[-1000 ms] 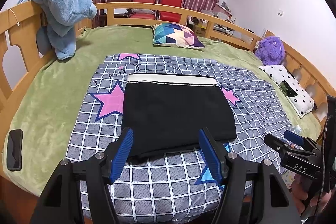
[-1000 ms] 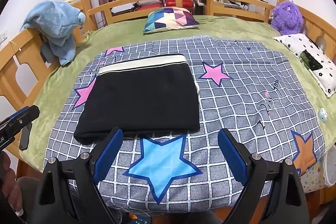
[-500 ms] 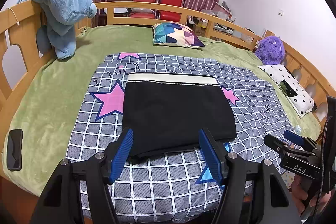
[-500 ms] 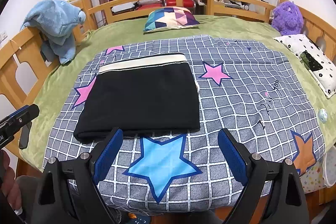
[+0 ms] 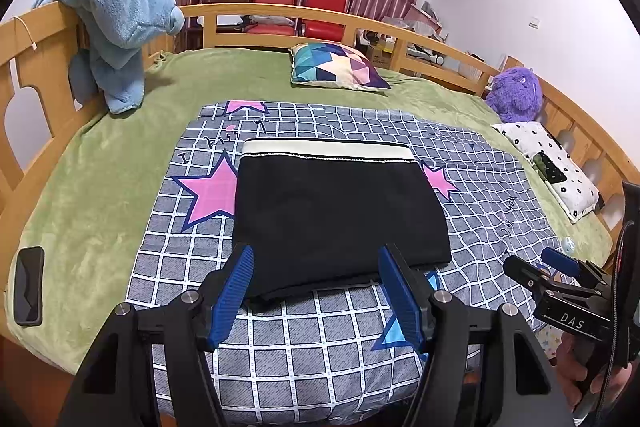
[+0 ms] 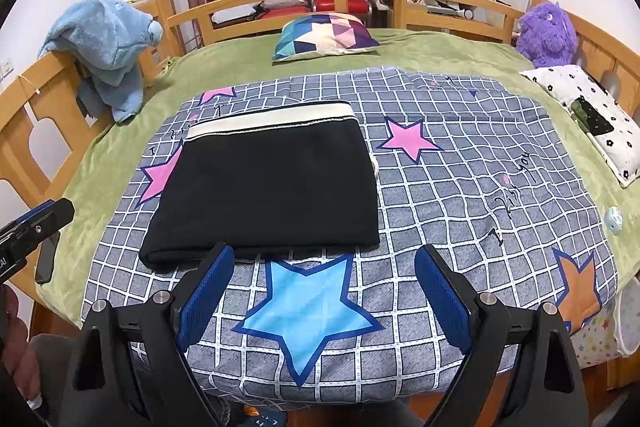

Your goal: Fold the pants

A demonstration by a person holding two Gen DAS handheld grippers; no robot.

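The black pants point(image 5: 336, 215) lie folded into a flat rectangle on the grey checked star blanket point(image 5: 312, 355), cream waistband at the far edge. They also show in the right wrist view point(image 6: 268, 187). My left gripper point(image 5: 316, 267) is open and empty, hovering just above the pants' near edge. My right gripper point(image 6: 324, 275) is open and empty, above the blue star point(image 6: 308, 303), in front of the pants' near right corner. Neither touches the cloth.
A wooden rail point(image 5: 40, 67) rings the green bed. A blue plush towel point(image 5: 116, 27) hangs on the left rail. A patterned pillow point(image 5: 336, 67), a purple plush toy point(image 5: 516, 95) and a spotted white pillow point(image 5: 552, 163) lie at the far side and right. A phone point(image 5: 28, 285) lies at the left edge.
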